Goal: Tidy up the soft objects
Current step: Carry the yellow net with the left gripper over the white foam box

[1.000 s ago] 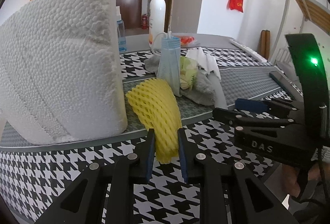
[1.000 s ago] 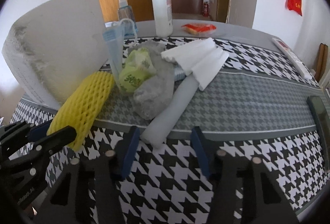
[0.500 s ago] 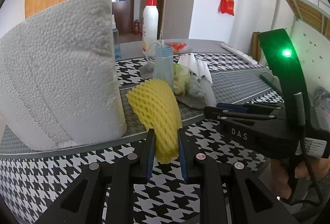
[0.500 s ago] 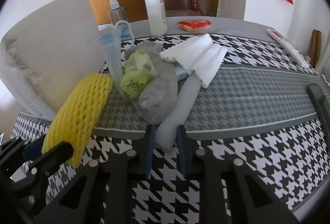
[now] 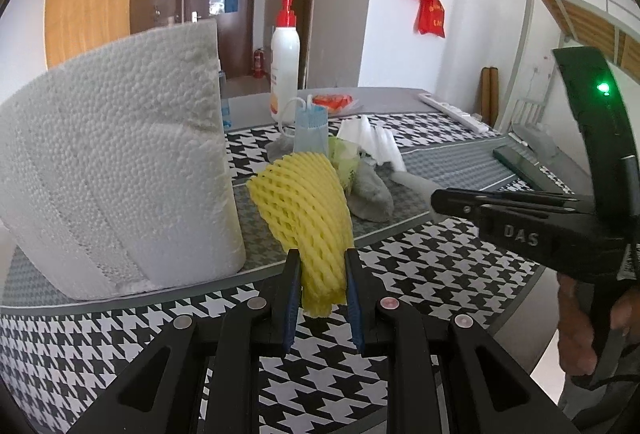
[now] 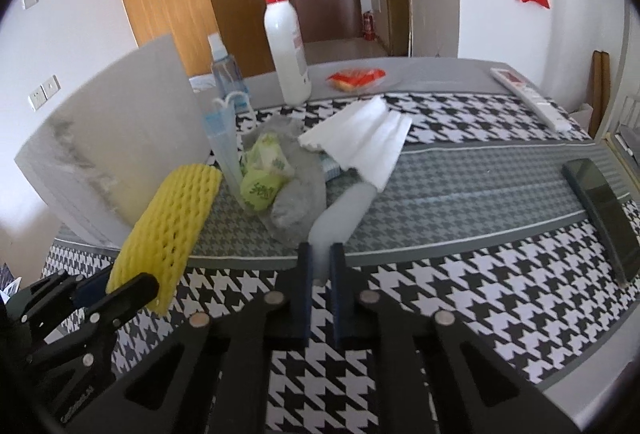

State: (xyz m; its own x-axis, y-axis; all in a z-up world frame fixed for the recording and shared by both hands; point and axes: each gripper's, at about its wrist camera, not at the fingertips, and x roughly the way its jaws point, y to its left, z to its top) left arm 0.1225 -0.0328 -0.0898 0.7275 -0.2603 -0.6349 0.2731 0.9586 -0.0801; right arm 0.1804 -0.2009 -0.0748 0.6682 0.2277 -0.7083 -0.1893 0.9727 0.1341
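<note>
- Left wrist view sits low over the counter point(image 5: 120, 334), very near, facing the far door; the foam block point(image 5: 120, 170) fills its left half.
- Right wrist view looks the same way from slightly higher.
- Both share the yellow foam net point(image 5: 308, 210), the pump bottle point(image 6: 286, 50) and the houndstooth cloth.

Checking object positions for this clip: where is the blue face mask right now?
In both views the blue face mask stands upright mid-table, between the white foam block and the green packets, just behind the yellow foam net.
</note>
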